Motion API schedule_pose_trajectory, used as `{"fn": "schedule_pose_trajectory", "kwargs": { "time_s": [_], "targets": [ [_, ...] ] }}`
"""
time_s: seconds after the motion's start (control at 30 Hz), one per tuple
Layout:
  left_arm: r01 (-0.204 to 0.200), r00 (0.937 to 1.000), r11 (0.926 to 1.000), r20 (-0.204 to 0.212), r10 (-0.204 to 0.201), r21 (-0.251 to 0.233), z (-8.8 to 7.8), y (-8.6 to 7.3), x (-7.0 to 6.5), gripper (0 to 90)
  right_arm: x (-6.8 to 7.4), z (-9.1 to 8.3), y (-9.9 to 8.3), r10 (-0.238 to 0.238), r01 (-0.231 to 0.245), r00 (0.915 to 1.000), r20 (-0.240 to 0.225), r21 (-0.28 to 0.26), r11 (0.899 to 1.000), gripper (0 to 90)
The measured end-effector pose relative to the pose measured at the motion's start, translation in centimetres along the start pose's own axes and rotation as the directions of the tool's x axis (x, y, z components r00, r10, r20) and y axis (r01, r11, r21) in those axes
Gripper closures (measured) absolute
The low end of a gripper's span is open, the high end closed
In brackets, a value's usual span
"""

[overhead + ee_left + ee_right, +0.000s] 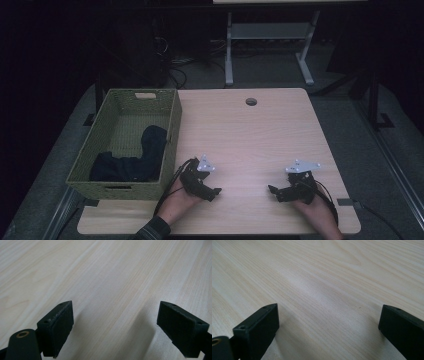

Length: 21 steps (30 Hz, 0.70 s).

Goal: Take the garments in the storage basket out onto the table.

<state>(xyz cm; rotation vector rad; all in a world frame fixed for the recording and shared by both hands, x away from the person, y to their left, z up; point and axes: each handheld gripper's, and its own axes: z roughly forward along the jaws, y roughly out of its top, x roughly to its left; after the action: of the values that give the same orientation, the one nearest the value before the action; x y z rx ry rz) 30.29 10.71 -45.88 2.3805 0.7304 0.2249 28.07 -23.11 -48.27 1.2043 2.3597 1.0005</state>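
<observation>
Both pairs of jaws stand spread with nothing between them but bare wood. In the left gripper view the left gripper [115, 325] shows two dark padded fingers [58, 327] wide apart over pale grain; the right gripper view shows the same of the right gripper [327, 327], its shadow falling just under the pads.

From the high view both grippers rest low on the table [250, 135], tips pointing inward at each other, well apart, each held in a hand [177, 202] coming from the near edge. That view also takes in what the close ones miss: out past the left gripper, just beside it, sits a green woven basket [172, 125], and inside lies a dark cloth [132, 157], crumpled, soft, near-black, bunched towards the basket's near end.
</observation>
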Motion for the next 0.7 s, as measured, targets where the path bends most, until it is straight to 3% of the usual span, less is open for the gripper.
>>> {"fn": "schedule_pose_trajectory", "kwargs": {
  "time_s": [0.23, 0.7],
  "targets": [
    [-0.01, 0.9999, 0.9998, -0.013, 0.01, 0.014, -0.7, 0.6, 0.0, 13.6, 0.0, 0.0, 0.0, 0.0, 0.0, 1.0, 0.0, 0.0, 1.0, 2.7],
    [0.017, 0.9992, 0.9993, -0.036, -0.016, 0.035, -2.0, 1.4, -0.2, 13.8, 0.0, 0.0, 0.0, 0.0, 0.0, 1.0, 0.0, 0.0, 1.0, 2.7]
  ]
}}
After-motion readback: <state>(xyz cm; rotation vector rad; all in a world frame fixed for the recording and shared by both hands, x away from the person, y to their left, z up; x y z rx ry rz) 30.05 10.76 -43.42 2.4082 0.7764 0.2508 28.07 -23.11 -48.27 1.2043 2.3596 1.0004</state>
